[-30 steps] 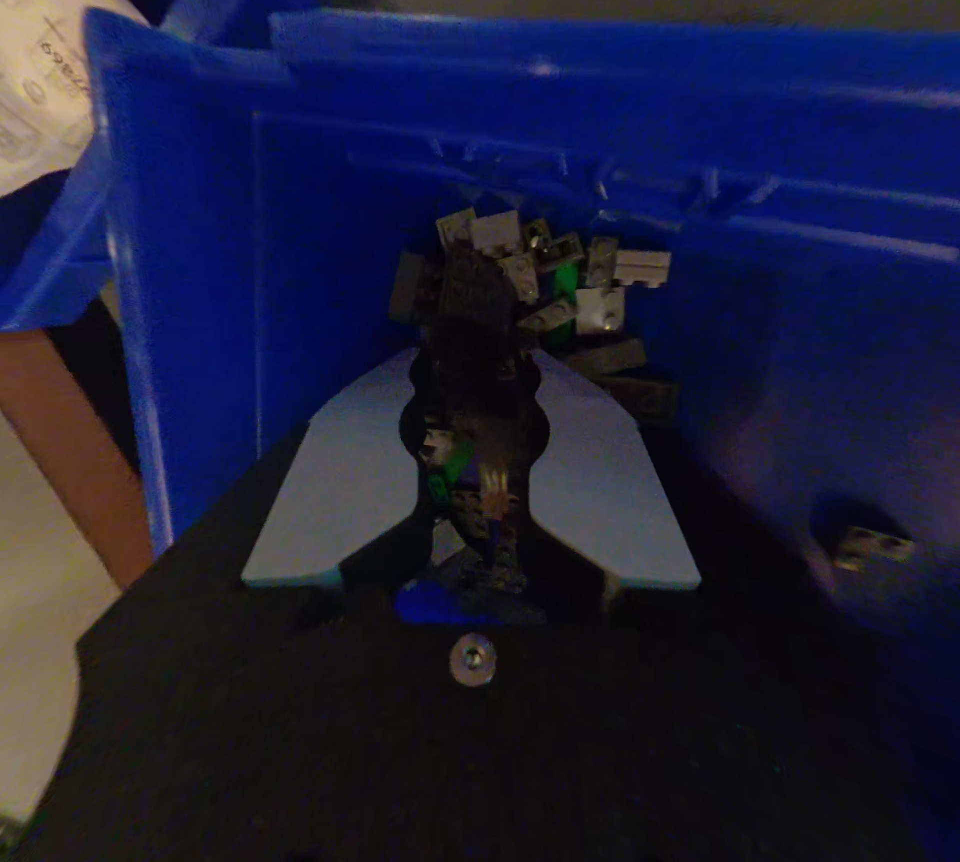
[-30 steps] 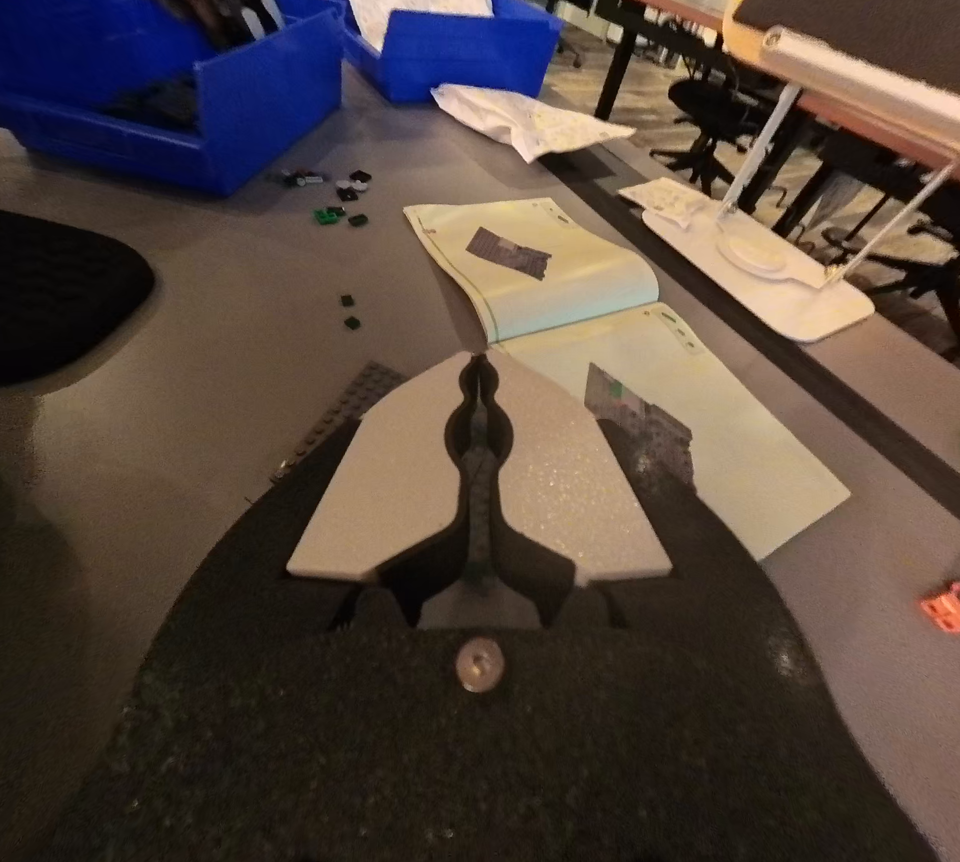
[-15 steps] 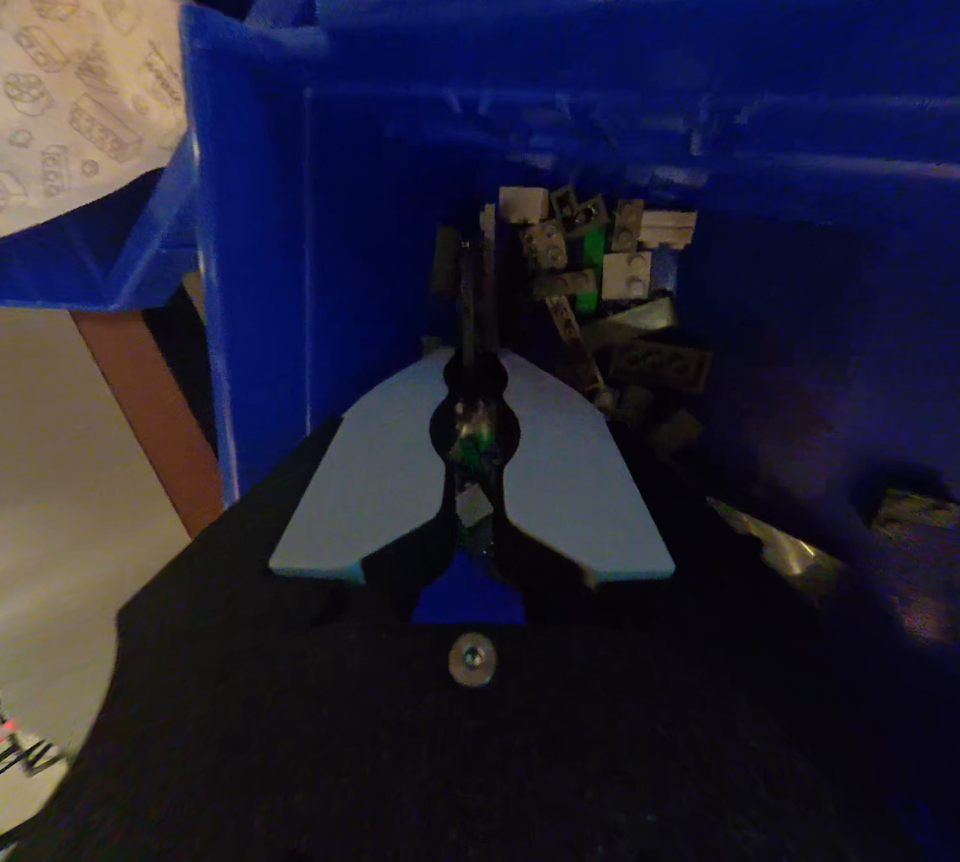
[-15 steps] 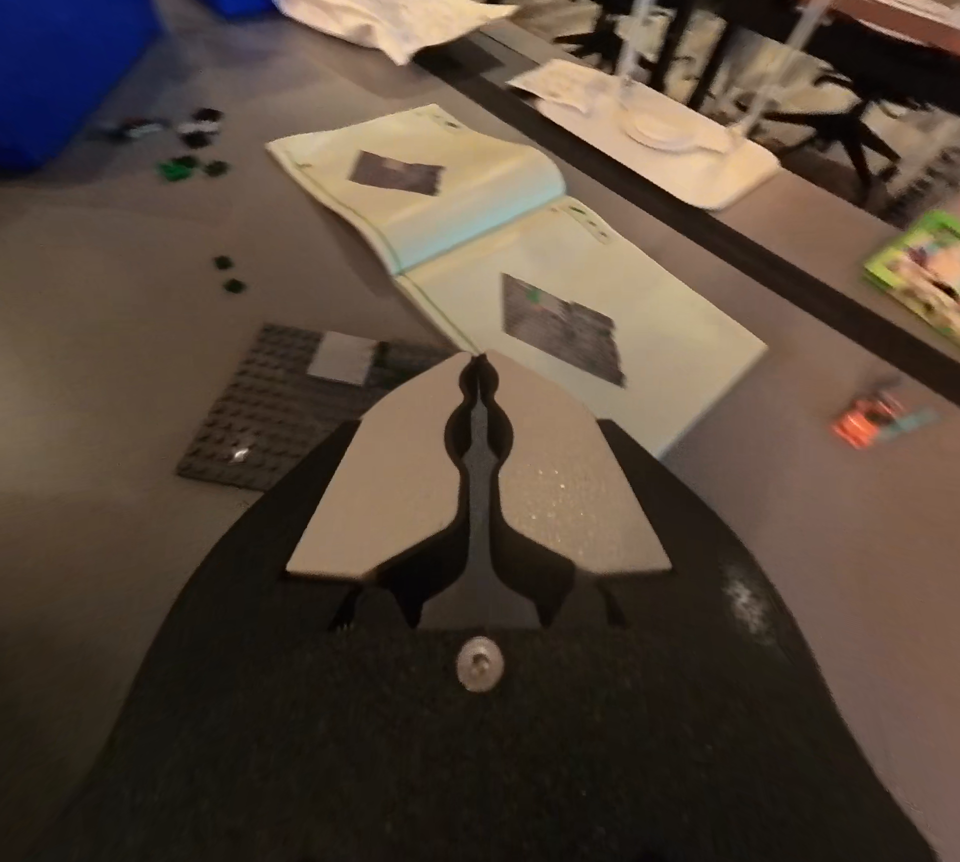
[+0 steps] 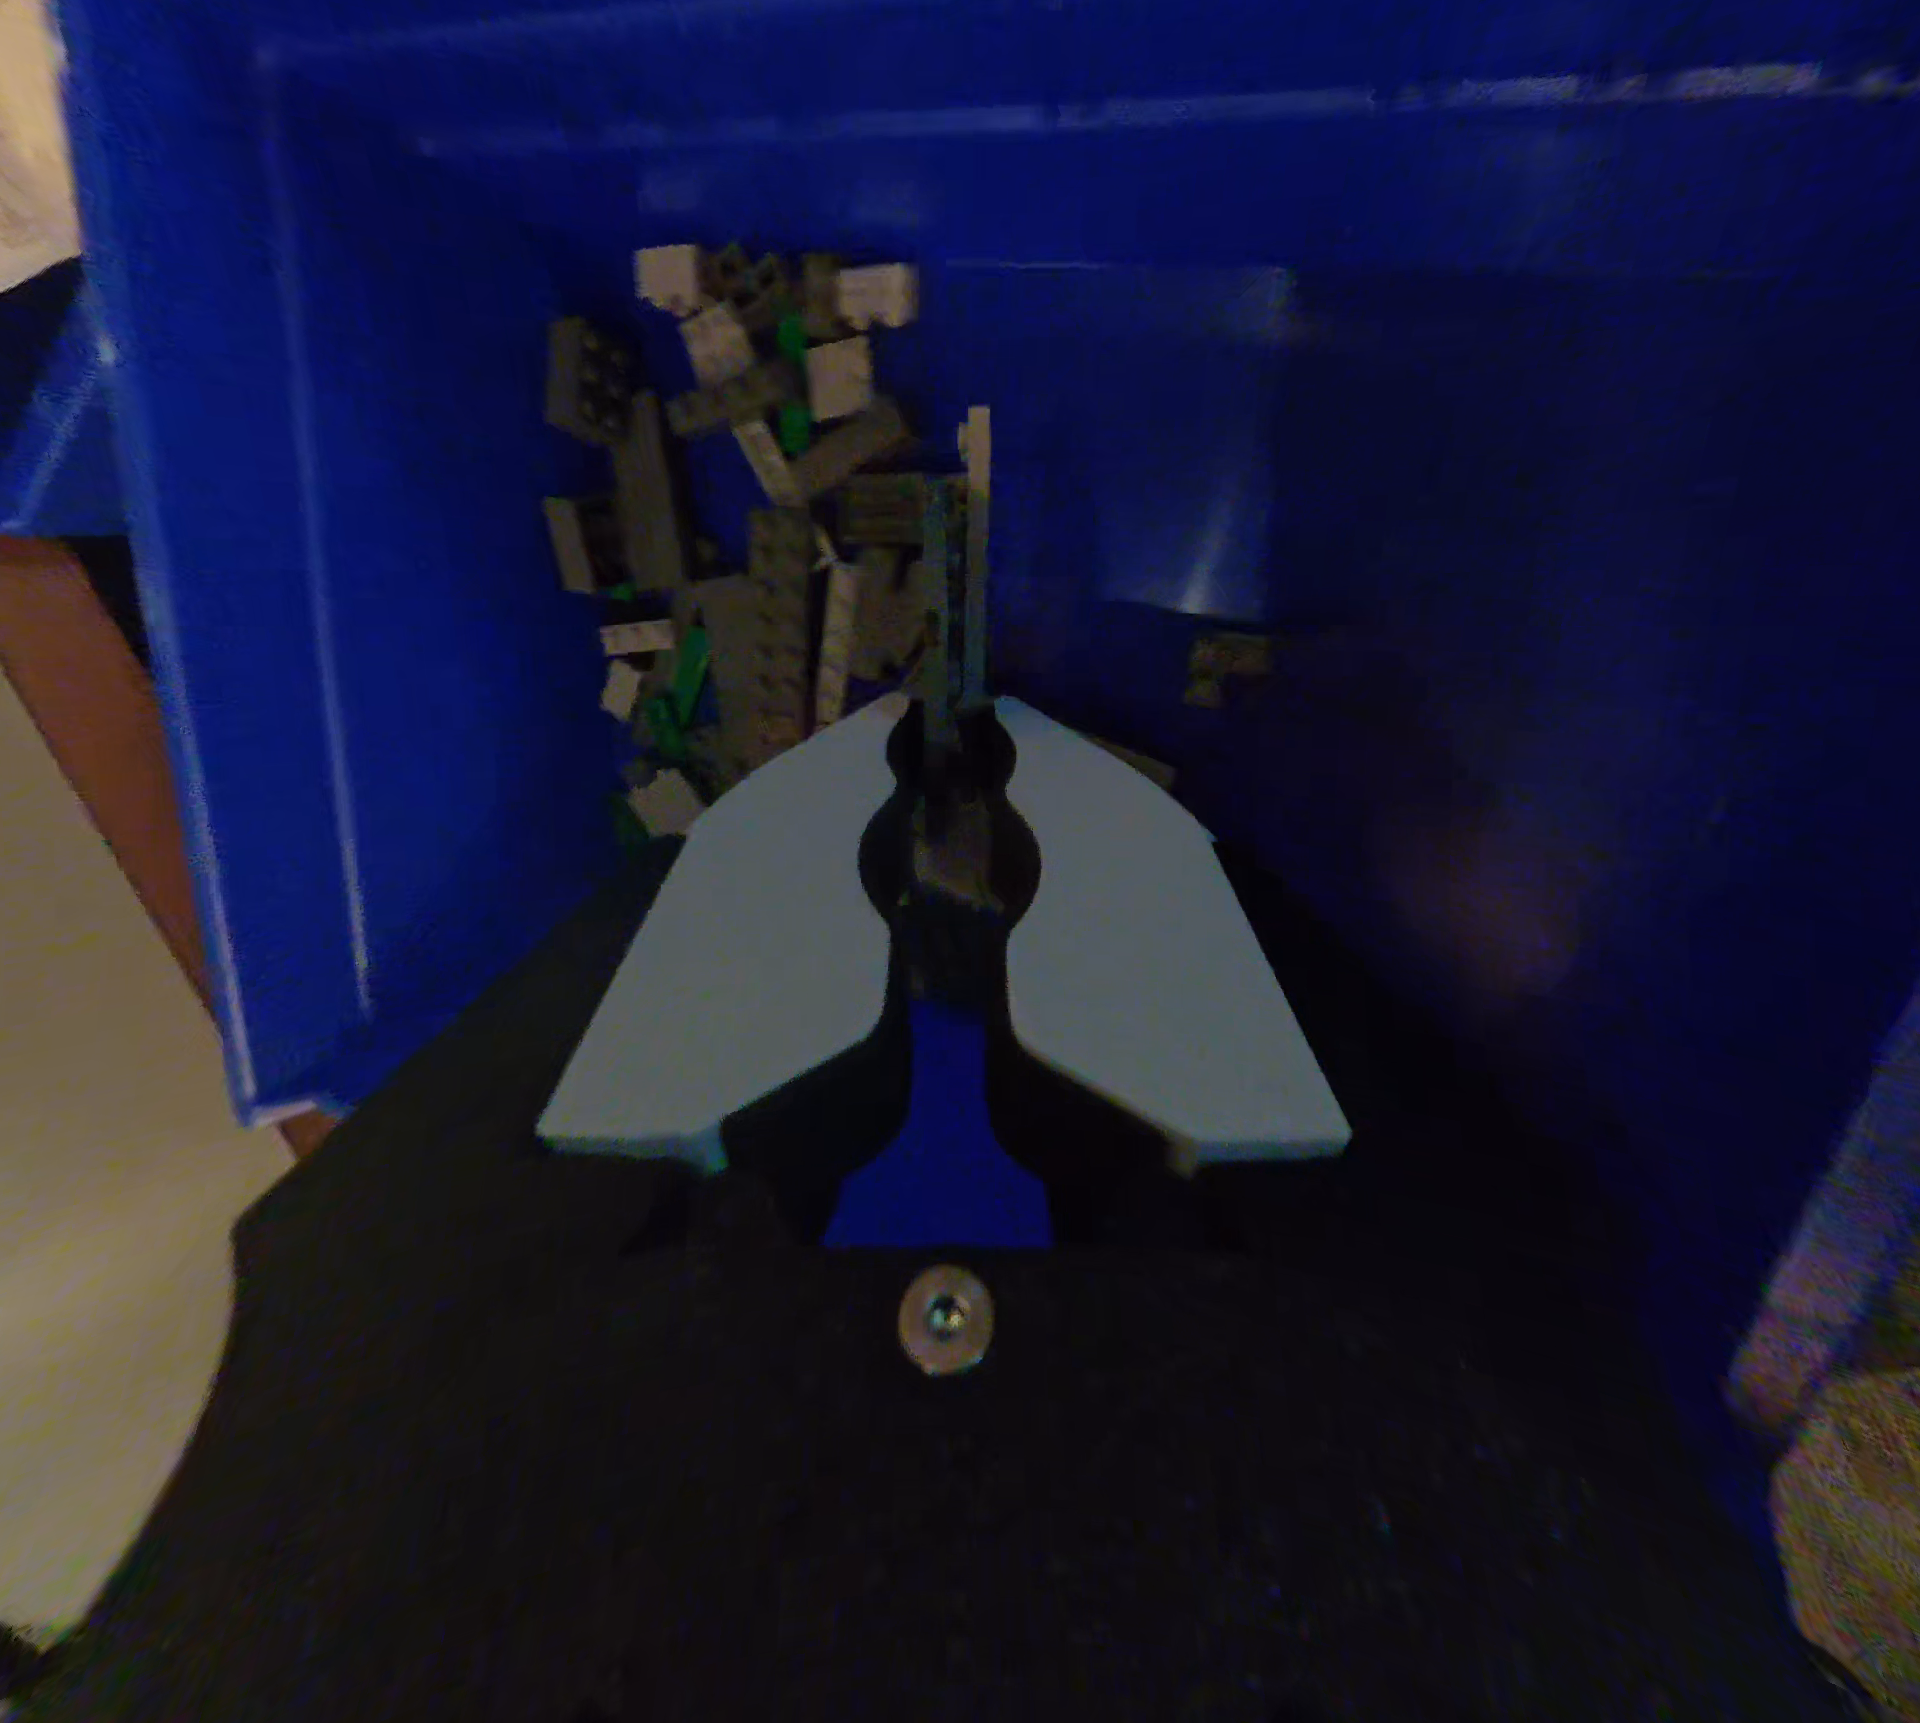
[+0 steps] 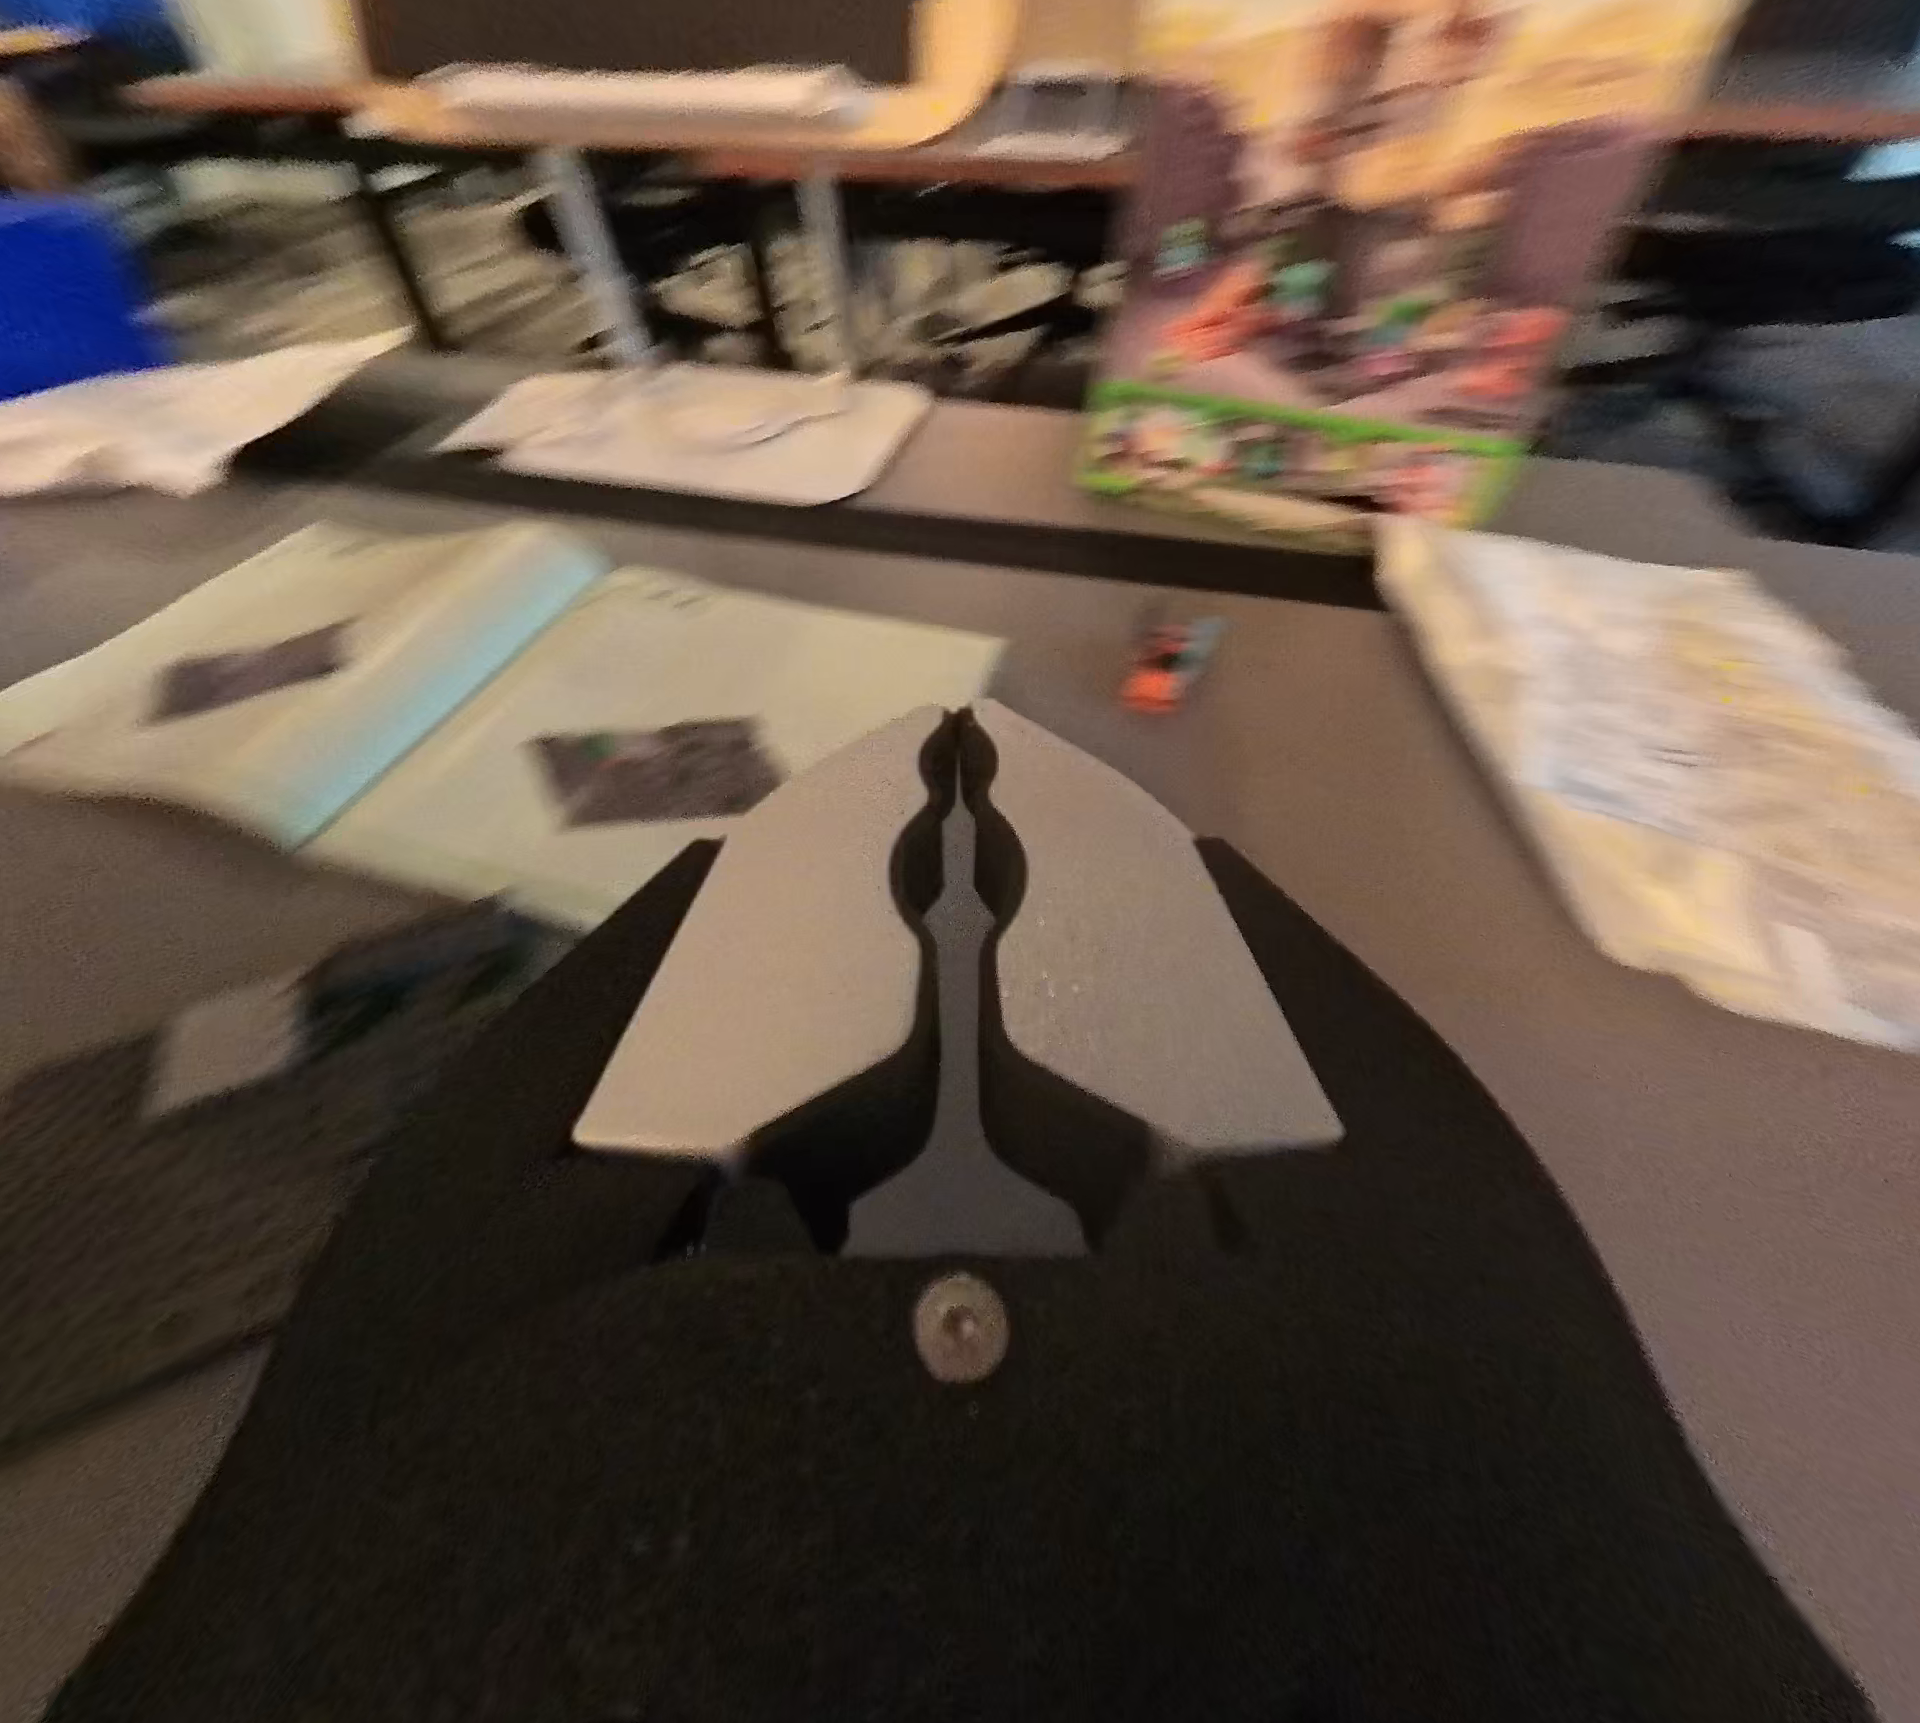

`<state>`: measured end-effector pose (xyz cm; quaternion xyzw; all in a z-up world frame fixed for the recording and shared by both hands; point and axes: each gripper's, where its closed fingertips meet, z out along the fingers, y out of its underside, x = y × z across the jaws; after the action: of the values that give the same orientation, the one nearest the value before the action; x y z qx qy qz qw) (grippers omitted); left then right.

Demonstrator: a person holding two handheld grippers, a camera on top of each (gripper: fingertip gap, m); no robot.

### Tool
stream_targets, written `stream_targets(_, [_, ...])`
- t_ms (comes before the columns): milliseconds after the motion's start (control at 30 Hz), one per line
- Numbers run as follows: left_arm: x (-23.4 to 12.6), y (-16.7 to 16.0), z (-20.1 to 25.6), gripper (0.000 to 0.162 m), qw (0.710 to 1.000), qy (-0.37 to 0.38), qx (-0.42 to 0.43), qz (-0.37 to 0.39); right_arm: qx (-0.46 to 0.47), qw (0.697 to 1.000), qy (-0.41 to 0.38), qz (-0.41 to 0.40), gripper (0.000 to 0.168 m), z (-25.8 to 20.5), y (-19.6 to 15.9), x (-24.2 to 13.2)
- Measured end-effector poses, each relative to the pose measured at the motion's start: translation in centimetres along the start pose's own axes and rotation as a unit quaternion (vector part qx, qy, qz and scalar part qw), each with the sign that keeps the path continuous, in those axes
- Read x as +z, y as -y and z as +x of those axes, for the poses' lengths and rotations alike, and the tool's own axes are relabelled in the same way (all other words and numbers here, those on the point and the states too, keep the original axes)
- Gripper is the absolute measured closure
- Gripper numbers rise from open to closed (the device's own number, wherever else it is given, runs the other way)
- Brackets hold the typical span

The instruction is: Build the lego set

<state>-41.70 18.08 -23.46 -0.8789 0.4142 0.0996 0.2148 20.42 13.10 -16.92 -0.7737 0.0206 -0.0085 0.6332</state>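
A thin grey flat lego plate (image 5: 958, 572) stands on its edge between the tips of the left gripper (image 5: 951, 717), whose pale fingers are closed almost fully on it, inside the deep blue plastic bin (image 5: 1351, 146). Just to the left of it, a heap of loose grey, white and green lego pieces (image 5: 727, 510) lies against the bin's back corner. The step in hand seems to be fetching a piece for the build. The next move probably calls for lifting the plate clear of the bin wall and carrying it to the dark studded baseplate (image 6: 135, 1185) on the grey table (image 6: 1558, 1206). The right gripper (image 6: 958, 723) is closed and holds nothing, beside the open pale instruction booklet (image 6: 499, 697); this view is blurred
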Motion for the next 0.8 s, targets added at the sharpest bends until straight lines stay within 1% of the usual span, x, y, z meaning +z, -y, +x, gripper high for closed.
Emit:
stream_targets(67, [-0.2, 0.3, 1.4, 0.152, 1.000, -0.016, 0.010, 0.006, 0.004, 0.999, -0.032, 0.013, 0.168, 1.3, 0.3, -0.2])
stream_targets(133, [-0.1, 0.4, 2.8, 0.152, 0.999, -0.035, 0.018, 0.004, 0.007, 0.999, -0.042, 0.015, 0.168, 1.9, 0.1, -0.2])
stream_targets(267, [0.4, 0.4, 5.0, 0.152, 0.998, -0.055, 0.039, 0.000, -0.017, 0.999, -0.037, 0.007, 0.168, 2.3, -0.9, -0.1])
stream_targets(367, [0.5, 0.5, 5.7, 0.149, 0.997, -0.065, 0.044, -0.001, -0.028, 0.999, -0.037, 0.001, 0.168, 2.7, -1.3, -0.2])
stream_targets(433, [0.3, 0.8, 5.8, 0.146, 0.996, -0.078, 0.038, 0.011, -0.030, 0.999, -0.045, -0.003, 0.168, 3.2, -1.5, -0.2])
stream_targets(500, [-0.3, 0.8, 5.2, 0.145, 0.997, -0.076, 0.028, 0.021, -0.032, 0.998, -0.052, -0.004, 0.168, 3.5, -1.6, -0.2])
stream_targets(633, [-1.4, -0.2, 2.1, 0.145, 0.999, -0.039, 0.001, 0.026, -0.032, 0.998, -0.050, -0.007, 0.166, 3.4, -1.9, 0.0])
stream_targets(733, [-1.6, -1.4, 0.1, 0.143, 0.999, -0.029, -0.009, 0.012, -0.042, 0.998, -0.048, -0.012, 0.165, 3.0, -2.1, 0.3])
stream_targets(800, [-1.2, -2.3, -0.3, 0.138, 0.999, -0.039, -0.004, -0.004, -0.043, 0.998, -0.044, -0.016, 0.165, 2.8, -2.3, 0.5])
